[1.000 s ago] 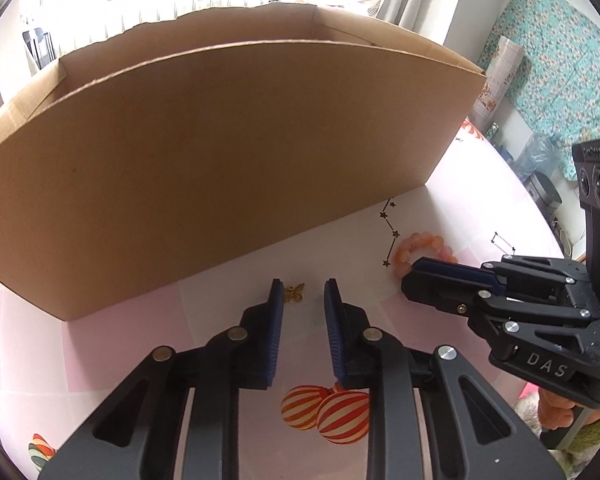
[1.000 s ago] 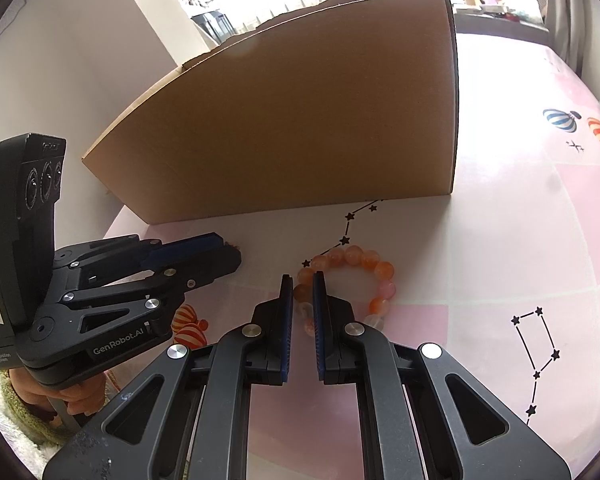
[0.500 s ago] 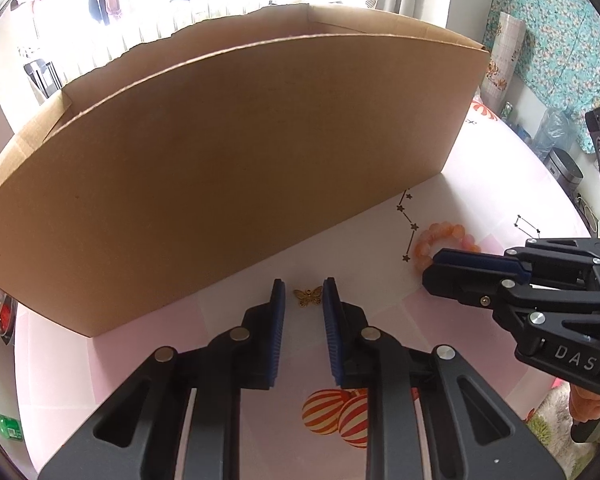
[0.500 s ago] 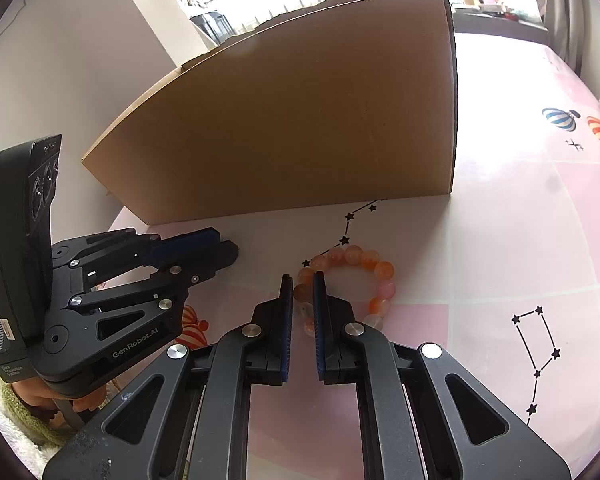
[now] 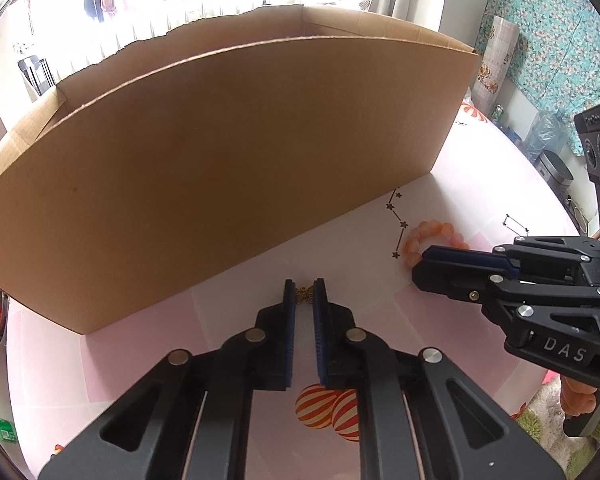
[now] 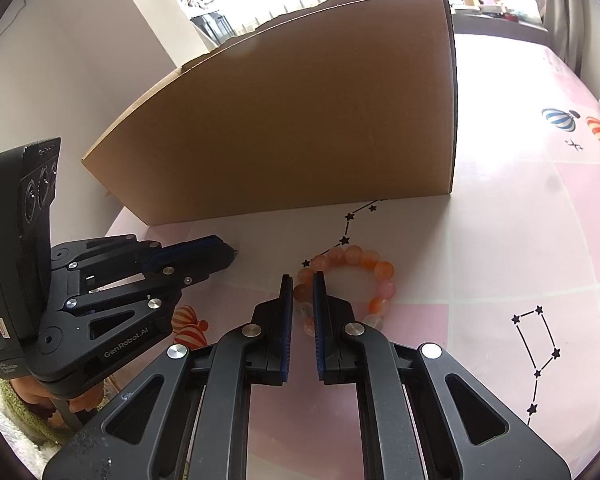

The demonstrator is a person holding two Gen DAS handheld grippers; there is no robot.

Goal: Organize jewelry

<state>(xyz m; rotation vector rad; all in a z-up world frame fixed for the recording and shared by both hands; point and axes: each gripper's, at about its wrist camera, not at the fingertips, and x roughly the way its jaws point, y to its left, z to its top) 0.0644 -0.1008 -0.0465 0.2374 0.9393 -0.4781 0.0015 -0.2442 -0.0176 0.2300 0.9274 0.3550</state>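
Pinching a small gold butterfly-shaped charm (image 5: 305, 295) at its tips, the left gripper (image 5: 304, 294) has just been closing its fingers on it, low over the pink-and-white printed surface (image 5: 228, 320) before the tall brown cardboard box (image 5: 220, 160). Right gripper (image 6: 302, 292) fingers clamp the orange-pink beaded bracelet (image 6: 374, 276), lying on the surface just right of the charm.
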